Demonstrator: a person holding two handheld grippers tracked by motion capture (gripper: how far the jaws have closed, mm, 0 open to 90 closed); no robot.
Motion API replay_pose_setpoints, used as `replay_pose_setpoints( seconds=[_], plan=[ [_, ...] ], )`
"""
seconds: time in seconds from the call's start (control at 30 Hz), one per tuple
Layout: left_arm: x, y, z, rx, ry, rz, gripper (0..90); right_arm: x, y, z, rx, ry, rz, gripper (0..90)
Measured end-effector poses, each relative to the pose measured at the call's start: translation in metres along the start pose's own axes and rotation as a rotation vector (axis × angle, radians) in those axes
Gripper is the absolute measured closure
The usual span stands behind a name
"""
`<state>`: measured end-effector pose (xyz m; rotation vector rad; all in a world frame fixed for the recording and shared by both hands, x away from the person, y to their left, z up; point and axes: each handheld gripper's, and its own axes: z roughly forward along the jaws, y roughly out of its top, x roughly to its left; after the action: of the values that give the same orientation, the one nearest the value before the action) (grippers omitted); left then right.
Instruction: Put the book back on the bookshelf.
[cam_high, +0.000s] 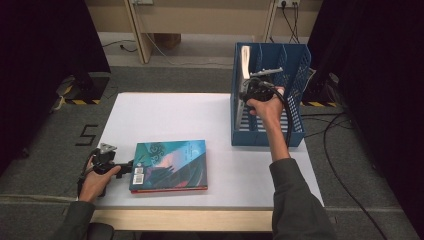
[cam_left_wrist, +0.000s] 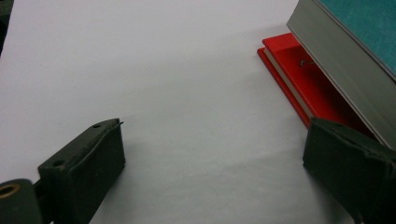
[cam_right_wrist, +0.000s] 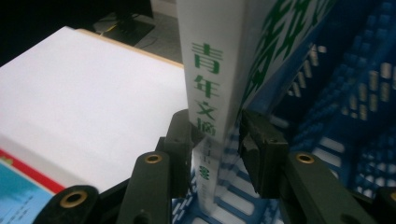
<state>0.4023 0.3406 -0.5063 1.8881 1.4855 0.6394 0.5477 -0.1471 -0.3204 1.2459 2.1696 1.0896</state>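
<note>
Two hands at a white table (cam_high: 200, 115), one gripper in each. Left hand (cam_high: 95, 182) low at the near left edge of the table, arm coming in from the bottom, fingers wrapped round the left gripper (cam_high: 131, 168), which points sideways at the big book (cam_high: 170, 165). Big book lying flat near the front of the table, blue-green cover up, red edge along the bottom. Left jaws wide open, nothing between them; in the left gripper view, one jaw resting low on the bare table, the other just beside the book's red corner (cam_left_wrist: 299, 79). Right arm stretched out long and forward, grey sleeve (cam_high: 295, 200) up to the wrist, right hand (cam_high: 267, 105) raised over the blue basket (cam_high: 295, 127) at the far right of the table. Right gripper (cam_right_wrist: 215, 135) closed tight on a thin white book (cam_right_wrist: 210, 70) with green letters down its spine. Thin white book (cam_high: 245, 62) standing upright in the left part of the basket, close to the basket's left wall.
</note>
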Motion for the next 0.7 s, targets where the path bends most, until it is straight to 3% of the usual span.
replay_pose_setpoints(
  seconds=[0.07, 0.13, 0.33, 0.47, 0.63, 0.7],
  plan=[
    [0.0, 0.0, 0.0, 0.0, -0.001, -0.001, 4.3, 0.008, 0.003, 0.003, 0.009, 0.011, -0.016, 66.6],
    [0.0, 0.0, 0.0, 0.0, -0.001, -0.001, 4.3, 0.013, 0.007, 0.004, 0.035, -0.021, -0.064, 66.6],
    [0.0, 0.0, 0.0, -0.001, 0.0, -0.001, 4.3, 0.014, 0.01, 0.005, 0.047, -0.024, -0.056, 65.9],
    [0.0, 0.0, 0.0, 0.003, 0.0, 0.003, 4.3, 0.019, 0.013, 0.008, 0.06, -0.036, -0.078, 65.4],
    [0.0, 0.0, 0.0, 0.002, 0.0, 0.002, 4.3, 0.018, 0.013, 0.008, 0.063, -0.042, -0.072, 63.9],
    [0.0, 0.0, 0.0, 0.002, -0.001, 0.002, 4.3, 0.016, 0.012, 0.008, 0.053, -0.033, -0.049, 62.2]
  ],
)
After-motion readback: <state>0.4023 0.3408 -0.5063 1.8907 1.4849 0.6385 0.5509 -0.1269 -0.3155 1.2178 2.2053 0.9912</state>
